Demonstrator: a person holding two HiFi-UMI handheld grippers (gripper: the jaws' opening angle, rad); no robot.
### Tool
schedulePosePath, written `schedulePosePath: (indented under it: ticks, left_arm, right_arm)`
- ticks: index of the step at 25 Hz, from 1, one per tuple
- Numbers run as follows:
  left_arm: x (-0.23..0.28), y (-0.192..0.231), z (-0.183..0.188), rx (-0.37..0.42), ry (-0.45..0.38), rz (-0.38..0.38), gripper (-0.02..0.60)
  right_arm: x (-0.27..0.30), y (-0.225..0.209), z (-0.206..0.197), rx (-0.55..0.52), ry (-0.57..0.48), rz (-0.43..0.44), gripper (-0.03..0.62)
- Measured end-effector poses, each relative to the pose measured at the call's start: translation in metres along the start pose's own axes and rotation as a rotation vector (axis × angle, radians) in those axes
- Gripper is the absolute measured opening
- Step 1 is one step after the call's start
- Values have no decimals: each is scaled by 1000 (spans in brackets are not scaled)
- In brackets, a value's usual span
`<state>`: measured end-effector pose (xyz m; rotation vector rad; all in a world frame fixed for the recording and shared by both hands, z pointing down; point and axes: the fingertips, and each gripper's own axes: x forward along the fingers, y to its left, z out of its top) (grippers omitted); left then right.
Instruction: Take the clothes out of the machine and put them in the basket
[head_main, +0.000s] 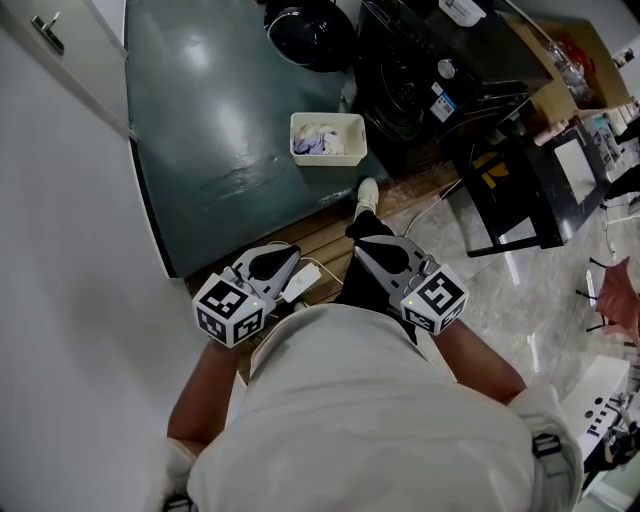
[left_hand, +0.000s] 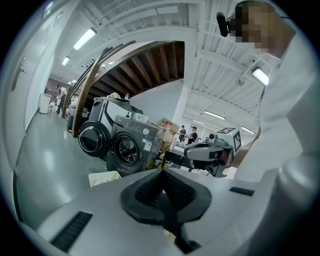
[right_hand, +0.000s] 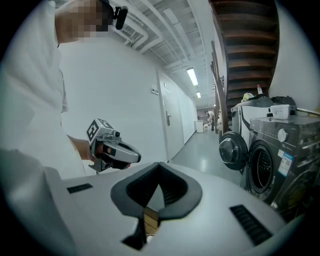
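You stand looking steeply down at a grey-green floor (head_main: 200, 110), with both grippers held out in front of your waist.

On the left, your left forearm (head_main: 195, 400) comes forward, bare below a white sleeve. The left gripper (head_main: 272, 264) points ahead and slightly down, angled a little toward the middle. Its marker cube sits nearest to you. Its fingers are pressed together with nothing between them.

Ahead of the grippers and well apart from both, a white rectangular basket (head_main: 352, 140) stands on the floor. Its open top faces up and its long axis runs left to right across your view. A loose heap of white and pale lilac clothes (head_main: 318, 140) lies inside it. The basket sits just beside the front of the machine.

On your right, your right forearm (head_main: 482, 362) reaches forward in the same way. The right gripper (head_main: 375, 255) points ahead and slightly down, angled a little toward the left gripper. Its fingers are also closed tip to tip and empty. Below it your shoe (head_main: 367, 192) rests on a strip of wooden boards (head_main: 320, 240).

Furthest right is the dark washing machine (head_main: 430, 70). Its round door (head_main: 305, 35) stands swung open to the left of the drum opening.
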<state>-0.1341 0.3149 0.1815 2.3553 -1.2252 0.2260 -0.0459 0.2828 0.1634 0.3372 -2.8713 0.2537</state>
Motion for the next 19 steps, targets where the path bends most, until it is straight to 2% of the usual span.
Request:
schedulePosePath:
  ticks: [19]
  left_arm:
    - [9,15,-5,-11,-1,-7,-3]
  right_arm:
    - [10,-9,-4,-9,13,6,5]
